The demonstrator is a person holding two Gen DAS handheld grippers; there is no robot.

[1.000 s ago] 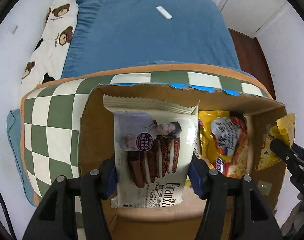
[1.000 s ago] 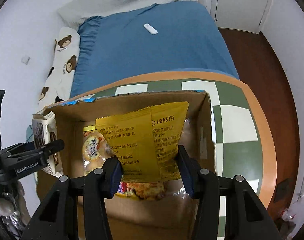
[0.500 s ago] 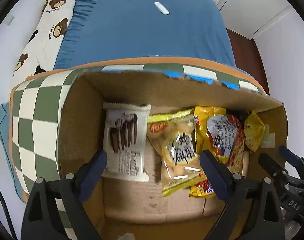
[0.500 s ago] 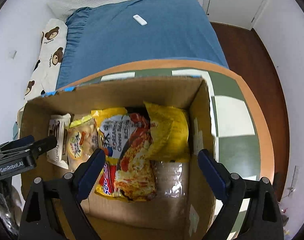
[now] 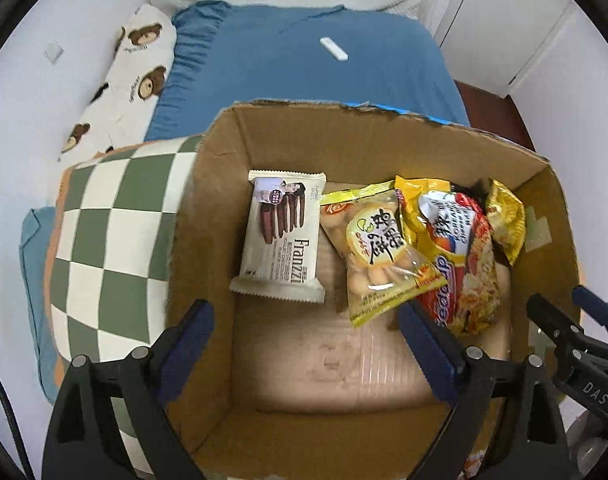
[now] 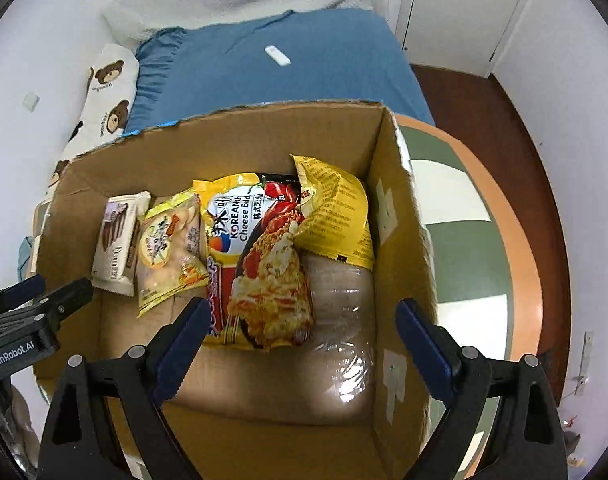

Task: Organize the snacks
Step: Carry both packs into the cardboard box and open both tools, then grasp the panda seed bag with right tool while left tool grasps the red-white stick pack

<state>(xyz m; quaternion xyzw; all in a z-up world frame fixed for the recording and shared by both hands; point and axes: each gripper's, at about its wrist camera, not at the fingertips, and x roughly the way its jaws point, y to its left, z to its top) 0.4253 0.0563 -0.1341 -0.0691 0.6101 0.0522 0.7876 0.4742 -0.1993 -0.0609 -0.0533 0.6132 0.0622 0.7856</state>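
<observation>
Inside the cardboard box (image 5: 356, 148) I count four snack packets: cookie pack (image 5: 281, 236), biscuit bag (image 5: 378, 256), noodle packet (image 6: 263, 256), yellow bag (image 6: 336, 212). My left gripper (image 5: 306, 340) and right gripper (image 6: 299, 336) both gape, empty. Only the right view shows the yellow bag's printed back and clear plastic (image 6: 340, 320).

Brown cardboard box (image 5: 207, 216) on a green-and-white chequered cloth (image 5: 115, 216) edged orange; inside, a cream cookie pack (image 5: 281, 240), a yellow biscuit bag (image 5: 378, 248), a red-and-yellow noodle packet (image 6: 259, 256), a yellow bag (image 6: 336, 208); blue bedsheet (image 5: 287, 64); bear-print pillow (image 5: 131, 76)
</observation>
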